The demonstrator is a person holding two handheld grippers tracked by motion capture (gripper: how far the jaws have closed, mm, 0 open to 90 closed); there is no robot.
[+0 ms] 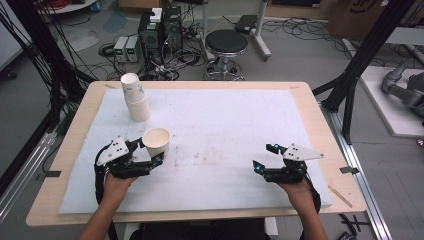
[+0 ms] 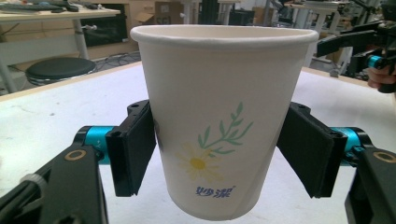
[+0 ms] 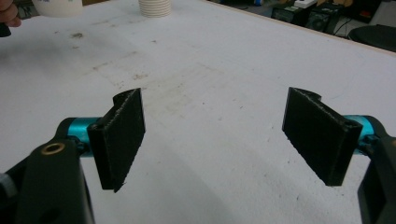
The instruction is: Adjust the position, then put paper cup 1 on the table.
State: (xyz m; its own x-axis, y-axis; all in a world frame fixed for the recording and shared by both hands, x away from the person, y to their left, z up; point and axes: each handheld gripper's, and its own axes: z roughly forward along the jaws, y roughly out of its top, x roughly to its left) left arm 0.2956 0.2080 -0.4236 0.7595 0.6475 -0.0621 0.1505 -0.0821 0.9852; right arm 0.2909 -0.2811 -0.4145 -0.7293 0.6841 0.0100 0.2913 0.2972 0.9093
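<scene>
Left gripper (image 2: 219, 154) jaws grip white daisy-print paper cup (image 2: 219, 116) mid-wall; squeeze lightly, keep upright. Right gripper (image 3: 219, 135) jaws open, empty.

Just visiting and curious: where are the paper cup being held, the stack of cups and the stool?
paper cup (image 2: 219, 116), left gripper view, on its side wall above the flower print.
stack of cups (image 1: 135, 98), high view, on the middle of the stack.
stool (image 1: 226, 41), high view, on its black seat.
</scene>
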